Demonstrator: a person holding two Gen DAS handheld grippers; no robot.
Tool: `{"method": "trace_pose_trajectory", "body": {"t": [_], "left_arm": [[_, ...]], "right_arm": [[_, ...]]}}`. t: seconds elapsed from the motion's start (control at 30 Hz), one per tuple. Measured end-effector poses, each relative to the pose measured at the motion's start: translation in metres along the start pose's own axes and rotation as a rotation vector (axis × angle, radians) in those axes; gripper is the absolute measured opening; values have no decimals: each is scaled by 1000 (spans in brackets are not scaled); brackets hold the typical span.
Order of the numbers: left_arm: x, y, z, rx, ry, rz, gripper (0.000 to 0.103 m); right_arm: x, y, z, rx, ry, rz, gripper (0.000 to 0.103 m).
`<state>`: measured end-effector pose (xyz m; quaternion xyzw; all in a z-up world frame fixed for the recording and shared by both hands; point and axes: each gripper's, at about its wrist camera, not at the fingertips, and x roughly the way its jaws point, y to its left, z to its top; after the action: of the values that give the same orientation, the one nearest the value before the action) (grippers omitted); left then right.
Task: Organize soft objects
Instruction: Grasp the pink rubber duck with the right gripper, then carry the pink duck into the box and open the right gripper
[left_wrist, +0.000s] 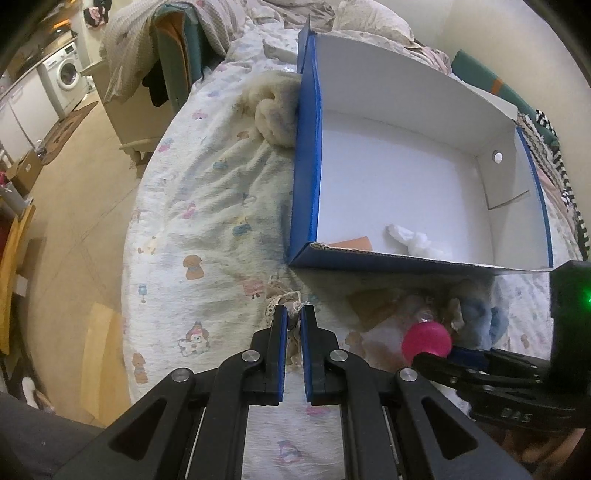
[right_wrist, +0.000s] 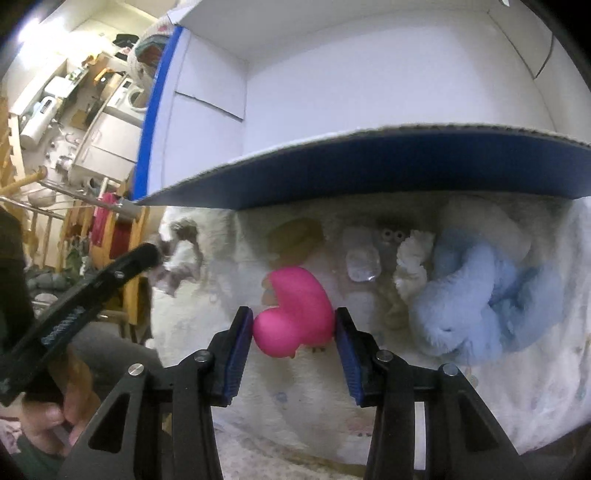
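A blue cardboard box (left_wrist: 304, 177) with a white inside lies on the bed. In it are a white crumpled soft item (left_wrist: 419, 242) and an orange piece (left_wrist: 351, 243). My left gripper (left_wrist: 293, 314) is shut on a beige lace-trimmed cloth (left_wrist: 280, 295) just in front of the box. My right gripper (right_wrist: 293, 321) is shut on a pink rubber duck (right_wrist: 295, 314) below the box's near wall (right_wrist: 369, 173); the duck also shows in the left wrist view (left_wrist: 426, 339). A fluffy light-blue item (right_wrist: 480, 295) lies right of the duck.
A cream fluffy item (left_wrist: 275, 118) lies against the box's left wall. A white frilly piece (right_wrist: 412, 266), a clear plastic piece (right_wrist: 360, 262) and a tan item (right_wrist: 293, 236) lie in front of the box. The bed's left edge (left_wrist: 136, 236) drops to the floor.
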<state>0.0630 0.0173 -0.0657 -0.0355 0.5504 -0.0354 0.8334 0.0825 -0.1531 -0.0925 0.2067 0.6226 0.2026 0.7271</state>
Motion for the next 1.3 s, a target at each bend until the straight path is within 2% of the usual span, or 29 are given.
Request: {"method": "trace_pose_trajectory", "body": {"t": [0.23, 0.3, 0.4, 0.47, 0.73, 0.87, 0.93, 1.13, 1.3], "left_arm": [[-7, -6, 3, -12, -13, -11, 7], [-17, -9, 4, -8, -43, -13, 7], [-31, -12, 5, 1, -115, 7, 7], [-37, -12, 6, 1, -153, 38, 7], [-65, -17, 21, 13, -276, 67, 7], [-70, -24, 36, 24, -288, 50, 7], [-73, -28, 45, 27, -291, 23, 7], [-77, -47, 78, 81, -330, 25, 7], [-66, -63, 101, 108, -325, 20, 7]], "right_arm": [[-27, -1, -1, -11, -66, 59, 47], [-36, 6, -2, -40, -108, 91, 47], [-53, 11, -4, -71, -170, 94, 47], [-64, 11, -4, -68, -210, 110, 47], [-114, 14, 2, -81, -391, 84, 47], [-139, 12, 13, -66, -462, 67, 47], [-147, 10, 20, -61, -480, 58, 47], [-155, -3, 49, -65, -495, 20, 47], [-150, -10, 67, -70, -502, -22, 47]]}}
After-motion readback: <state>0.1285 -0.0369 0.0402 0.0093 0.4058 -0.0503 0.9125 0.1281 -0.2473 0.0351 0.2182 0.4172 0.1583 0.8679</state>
